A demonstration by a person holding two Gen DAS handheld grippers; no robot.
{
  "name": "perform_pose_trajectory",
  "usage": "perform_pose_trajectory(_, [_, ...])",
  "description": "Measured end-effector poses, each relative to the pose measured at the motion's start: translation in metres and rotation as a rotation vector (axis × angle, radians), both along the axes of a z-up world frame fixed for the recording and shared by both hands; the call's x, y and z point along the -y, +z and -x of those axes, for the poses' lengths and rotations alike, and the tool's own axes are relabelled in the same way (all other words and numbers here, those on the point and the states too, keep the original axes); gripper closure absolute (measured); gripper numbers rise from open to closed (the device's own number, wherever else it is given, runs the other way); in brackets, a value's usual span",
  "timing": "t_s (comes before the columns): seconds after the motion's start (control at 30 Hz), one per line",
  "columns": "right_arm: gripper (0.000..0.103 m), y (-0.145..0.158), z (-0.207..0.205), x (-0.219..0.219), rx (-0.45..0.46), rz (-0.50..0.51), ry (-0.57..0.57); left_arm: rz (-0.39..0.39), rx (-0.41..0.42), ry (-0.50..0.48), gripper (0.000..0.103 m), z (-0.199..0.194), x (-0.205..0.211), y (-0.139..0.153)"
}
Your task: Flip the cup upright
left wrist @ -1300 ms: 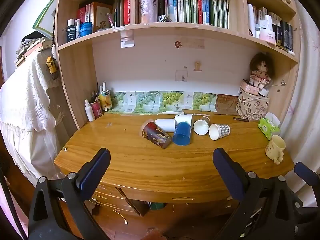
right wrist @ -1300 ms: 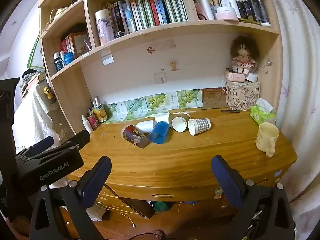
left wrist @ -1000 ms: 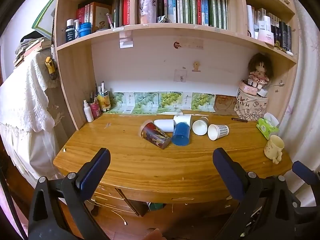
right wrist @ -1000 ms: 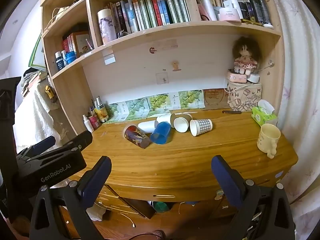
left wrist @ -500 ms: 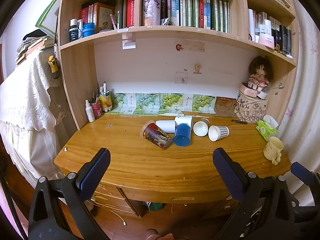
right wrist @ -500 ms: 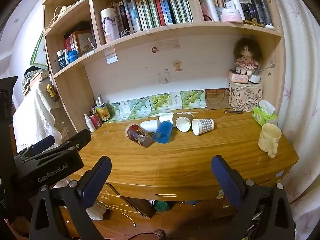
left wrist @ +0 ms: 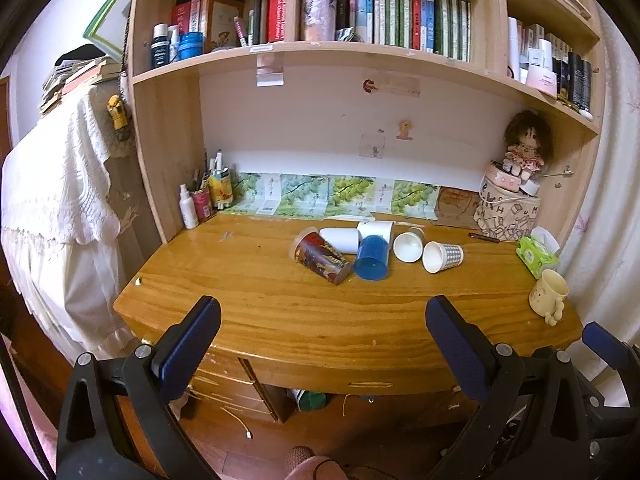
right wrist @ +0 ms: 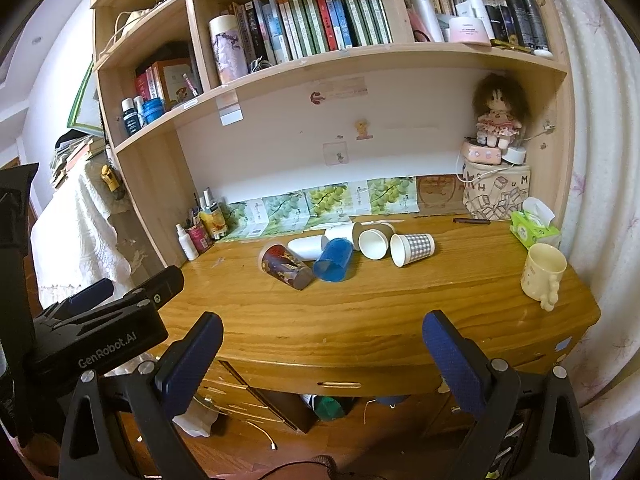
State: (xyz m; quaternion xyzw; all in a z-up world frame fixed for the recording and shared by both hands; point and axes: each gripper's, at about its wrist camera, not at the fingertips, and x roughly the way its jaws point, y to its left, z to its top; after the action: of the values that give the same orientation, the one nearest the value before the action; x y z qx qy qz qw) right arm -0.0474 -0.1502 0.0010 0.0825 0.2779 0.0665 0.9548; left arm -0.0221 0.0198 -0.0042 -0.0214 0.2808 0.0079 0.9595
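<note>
Several cups lie on their sides in a cluster at the middle back of the wooden desk (left wrist: 320, 320): a dark red patterned cup (left wrist: 322, 257), a blue cup (left wrist: 372, 257), a white cup (left wrist: 340, 239), a brown-sleeved paper cup (left wrist: 408, 244) and a checked paper cup (left wrist: 442, 257). They also show in the right wrist view: red cup (right wrist: 286, 266), blue cup (right wrist: 333, 260), checked cup (right wrist: 412, 249). My left gripper (left wrist: 320, 340) and right gripper (right wrist: 322, 350) are both open and empty, held in front of the desk's near edge, well short of the cups.
A cream mug (right wrist: 542, 276) stands upright at the desk's right end beside a green tissue pack (right wrist: 534, 229). A printed bag with a doll (right wrist: 496, 196) is at the back right. Bottles and pens (right wrist: 198, 232) stand at the back left. Drawers sit below the desk.
Both views have shifted slightly, with the desk and cups a little closer and higher in frame. Both grippers remain open; the cups have not moved.
</note>
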Motion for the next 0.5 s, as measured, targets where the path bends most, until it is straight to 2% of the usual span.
perform_pose_trajectory(0.37, [0.003, -0.006, -0.005, 0.002, -0.040, -0.038, 0.042, 0.001, -0.040, 0.040, 0.001, 0.003, -0.006, -0.002])
perform_pose_trajectory(0.5, [0.003, -0.011, -0.010, 0.004, -0.074, -0.057, 0.052, 0.003, -0.077, 0.047, 0.001, -0.003, -0.006, -0.005])
